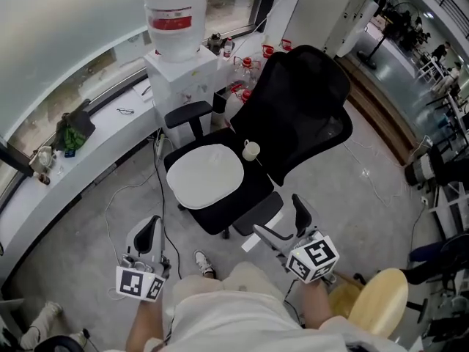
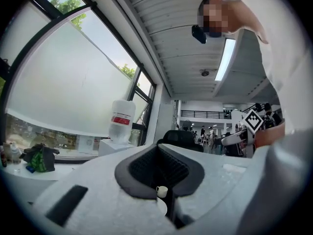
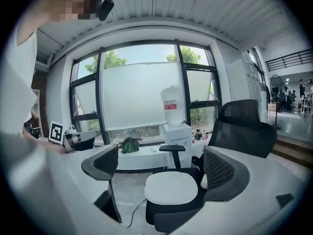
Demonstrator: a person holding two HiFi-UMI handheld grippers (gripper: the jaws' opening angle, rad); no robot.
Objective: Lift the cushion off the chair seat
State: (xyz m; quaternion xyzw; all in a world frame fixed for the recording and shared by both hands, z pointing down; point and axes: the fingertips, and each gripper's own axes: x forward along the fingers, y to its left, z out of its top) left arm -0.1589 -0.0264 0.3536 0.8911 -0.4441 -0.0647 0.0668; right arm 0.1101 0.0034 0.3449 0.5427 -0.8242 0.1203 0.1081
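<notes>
A round white cushion (image 1: 205, 176) lies flat on the seat of a black mesh office chair (image 1: 304, 101). A small white cup (image 1: 251, 150) stands on the seat at the cushion's far right edge. My right gripper (image 1: 276, 213) is open, low and in front of the chair, apart from it. In the right gripper view the cushion (image 3: 171, 187) shows between the spread pads of the right gripper (image 3: 164, 180). My left gripper (image 1: 150, 229) hangs at the lower left over the floor, shut on nothing. The left gripper (image 2: 164, 180) leaves a slit that shows the cup (image 2: 161, 191).
A water dispenser with a big bottle (image 1: 176, 20) stands behind the chair, with small bottles (image 1: 245, 64) on the floor beside it. A curved white counter (image 1: 110, 123) carrying a green-black bag (image 1: 71, 132) runs along the left. Cables cross the floor. A wooden stool (image 1: 377, 299) is at my right.
</notes>
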